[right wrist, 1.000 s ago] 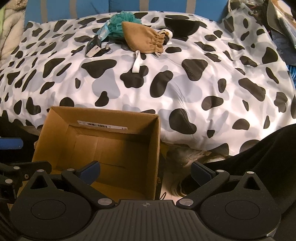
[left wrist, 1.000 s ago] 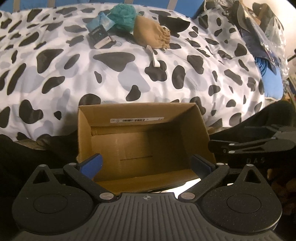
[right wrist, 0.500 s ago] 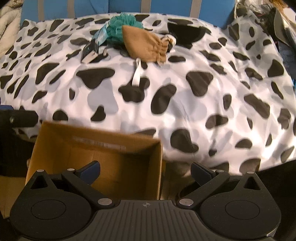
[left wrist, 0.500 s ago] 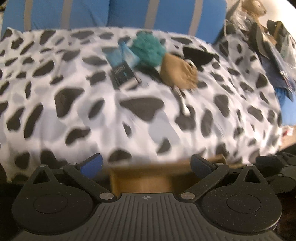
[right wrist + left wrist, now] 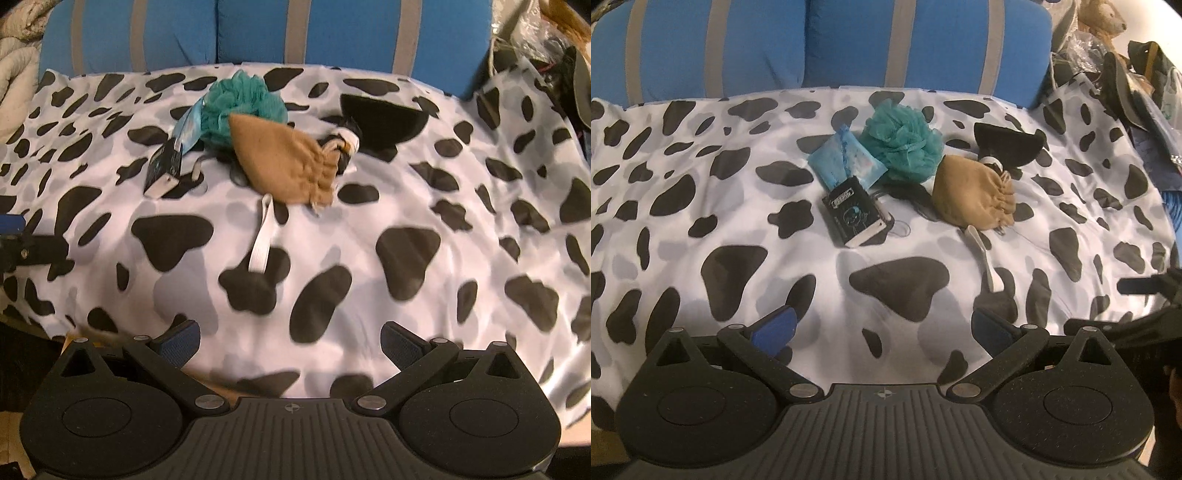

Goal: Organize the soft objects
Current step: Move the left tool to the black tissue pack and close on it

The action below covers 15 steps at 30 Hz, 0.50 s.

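A bed is covered by a white cover [image 5: 820, 273] with black cow patches, and blue cushions [image 5: 849, 44] with grey stripes are stood along its far edge. Clutter, among it a tan plush toy [image 5: 1102, 16] and plastic bags, is piled at the far right corner. The soft things are gathered in one cluster near the far edge, about midway across. A teal mesh bath puff [image 5: 905, 142] lies farthest back, with a pale blue pouch [image 5: 846, 162] touching its left side. A tan drawstring bag [image 5: 971, 194] is laid just in front and to the right of the puff, its gathered mouth turned to the right. Behind the bag a black cloth [image 5: 1008, 146] is seen. A small black book [image 5: 855, 212] with white page edges lies in front of the pouch, its long axis slanted; its cover writing is too small to be read. A white strap [image 5: 986, 258] is stretched from under the bag toward the near edge. Nothing lies on the cover between the cluster and the claws. The left claw [image 5: 882, 326] is held wide apart above the near edge and nothing is gripped in it. The right claw [image 5: 291, 341] is likewise spread wide and unladen, and a sliver of brown cardboard [image 5: 92, 334] is glimpsed at its lower left.
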Tool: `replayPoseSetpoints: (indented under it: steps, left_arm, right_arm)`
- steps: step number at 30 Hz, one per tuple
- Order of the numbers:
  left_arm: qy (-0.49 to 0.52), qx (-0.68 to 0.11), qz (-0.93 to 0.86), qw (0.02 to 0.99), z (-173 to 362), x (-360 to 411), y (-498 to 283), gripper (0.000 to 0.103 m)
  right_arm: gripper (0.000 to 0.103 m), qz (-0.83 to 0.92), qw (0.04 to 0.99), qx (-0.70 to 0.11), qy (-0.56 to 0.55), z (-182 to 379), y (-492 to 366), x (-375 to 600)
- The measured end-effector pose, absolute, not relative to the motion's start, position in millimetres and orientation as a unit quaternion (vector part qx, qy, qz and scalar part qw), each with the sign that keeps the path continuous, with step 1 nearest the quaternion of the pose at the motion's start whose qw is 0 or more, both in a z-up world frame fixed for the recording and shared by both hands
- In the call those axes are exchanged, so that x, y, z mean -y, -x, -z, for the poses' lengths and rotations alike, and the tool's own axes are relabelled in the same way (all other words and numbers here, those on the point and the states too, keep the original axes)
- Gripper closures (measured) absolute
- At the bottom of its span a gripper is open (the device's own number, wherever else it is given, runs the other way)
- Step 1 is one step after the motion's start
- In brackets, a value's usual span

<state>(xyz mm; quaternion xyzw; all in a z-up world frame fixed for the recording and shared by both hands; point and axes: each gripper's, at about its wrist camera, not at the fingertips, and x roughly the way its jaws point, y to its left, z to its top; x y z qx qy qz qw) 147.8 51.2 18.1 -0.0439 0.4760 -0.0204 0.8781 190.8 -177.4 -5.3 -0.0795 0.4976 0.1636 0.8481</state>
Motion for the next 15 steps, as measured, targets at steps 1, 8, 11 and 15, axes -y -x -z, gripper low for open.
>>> replayPoseSetpoints:
  steps: [1,8,11,15]
  left_arm:
    - [0.044,-0.475,0.021,0.879,-18.3,-51.5,-150.4,0.0]
    - [0.039,-0.451,0.037,0.891,-23.4,-50.1,-169.5,0.0]
    - [0.036,-0.439,0.041,0.897,-20.9,-49.8,-176.3,0.0]
    - [0.017,-0.426,0.034,0.904,-13.5,-50.1,-183.8,0.0]
  right_arm:
    - [0.0,-0.166,0.849,-0.495,0.084,4.3,-195.8,177.1]
    - [0.0,-0.21,0.85,-0.472,0.106,-11.5,-215.2,177.9]
    - [0.0,-0.227,0.846,-0.469,0.114,-11.5,-222.9,178.9]
    - [0.0,-0.24,0.838,-0.475,0.119,1.8,-233.7,180.4]
